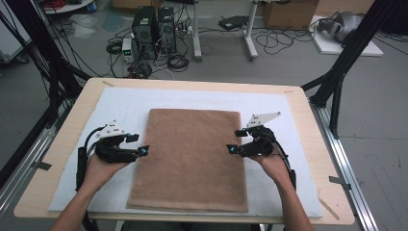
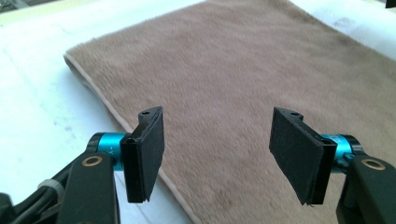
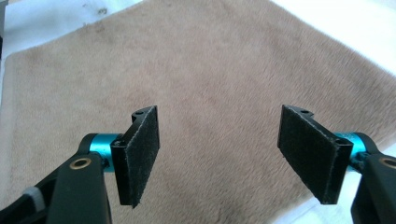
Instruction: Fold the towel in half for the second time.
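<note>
A brown plush towel [image 1: 190, 159] lies flat on the white mat [image 1: 120, 106] in the middle of the table. My left gripper [image 1: 142, 150] hovers at the towel's left edge, open, with nothing between its pads. My right gripper [image 1: 232, 149] hovers at the towel's right edge, also open and holding nothing. In the left gripper view the towel [image 2: 243, 79] spreads beyond the open left gripper [image 2: 224, 156], its pale hem running under the left pad [image 2: 148, 154]. In the right gripper view the towel [image 3: 201, 79] lies below the open right gripper [image 3: 224, 156].
The wooden table [image 1: 308, 125] has bare margins around the mat. Black frame posts [image 1: 341, 72] stand at the back right and back left. Computers [image 1: 154, 29], cables and cardboard boxes [image 1: 288, 12] sit on the floor behind the table.
</note>
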Demonstrator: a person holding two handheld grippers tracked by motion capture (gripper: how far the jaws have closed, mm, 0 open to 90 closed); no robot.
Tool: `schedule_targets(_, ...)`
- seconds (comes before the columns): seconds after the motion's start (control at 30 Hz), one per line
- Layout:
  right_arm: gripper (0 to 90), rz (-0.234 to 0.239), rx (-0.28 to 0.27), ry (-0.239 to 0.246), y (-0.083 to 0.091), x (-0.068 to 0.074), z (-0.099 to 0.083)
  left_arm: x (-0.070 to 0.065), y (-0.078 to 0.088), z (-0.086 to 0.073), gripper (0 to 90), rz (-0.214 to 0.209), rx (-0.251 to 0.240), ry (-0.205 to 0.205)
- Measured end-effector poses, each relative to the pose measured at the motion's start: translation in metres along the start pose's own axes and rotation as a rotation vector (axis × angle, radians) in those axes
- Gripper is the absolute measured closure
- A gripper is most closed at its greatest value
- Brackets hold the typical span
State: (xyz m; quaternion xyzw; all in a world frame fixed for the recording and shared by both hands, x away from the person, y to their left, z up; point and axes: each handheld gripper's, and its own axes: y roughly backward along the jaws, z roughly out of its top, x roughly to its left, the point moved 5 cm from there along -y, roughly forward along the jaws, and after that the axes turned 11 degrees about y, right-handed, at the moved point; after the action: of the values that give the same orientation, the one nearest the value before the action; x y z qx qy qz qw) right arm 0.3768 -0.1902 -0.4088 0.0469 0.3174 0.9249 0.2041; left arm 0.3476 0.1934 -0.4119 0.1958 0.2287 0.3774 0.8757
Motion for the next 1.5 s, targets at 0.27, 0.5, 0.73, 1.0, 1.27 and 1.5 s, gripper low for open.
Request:
schedule_targets(0.27, 28.0, -0.037, 0.021, 0.020, 0.007, -0.021, 0.020, 0.008, -0.003, 0.026, 35.8, 0.025, 0.005, -0.009)
schedule_targets(0.5, 27.9, -0.075, 0.045, -0.016, 0.010, -0.042, 0.027, 0.020, -0.011, 0.042, 36.5, 0.039, 0.014, 0.015)
schedule_targets(0.73, 28.6, -0.110, 0.050, -0.038, -0.002, -0.062, 0.025, 0.049, -0.026, 0.053, 37.0, 0.096, 0.008, 0.085)
schedule_targets(1.0, 30.6, -0.158, 0.128, -0.080, -0.033, -0.084, 0.006, 0.068, -0.060, 0.054, 42.8, 0.133, -0.013, 0.130)
schedule_targets(1.27, 32.7, -0.221, 0.189, -0.138, -0.053, -0.101, -0.018, 0.086, -0.095, 0.035, 42.1, 0.161, 0.052, 0.203)
schedule_targets(1.5, 47.8, -0.173, 0.188, -0.201, -0.068, -0.108, -0.035, 0.101, -0.108, 0.022, 60.9, 0.113, 0.091, 0.287)
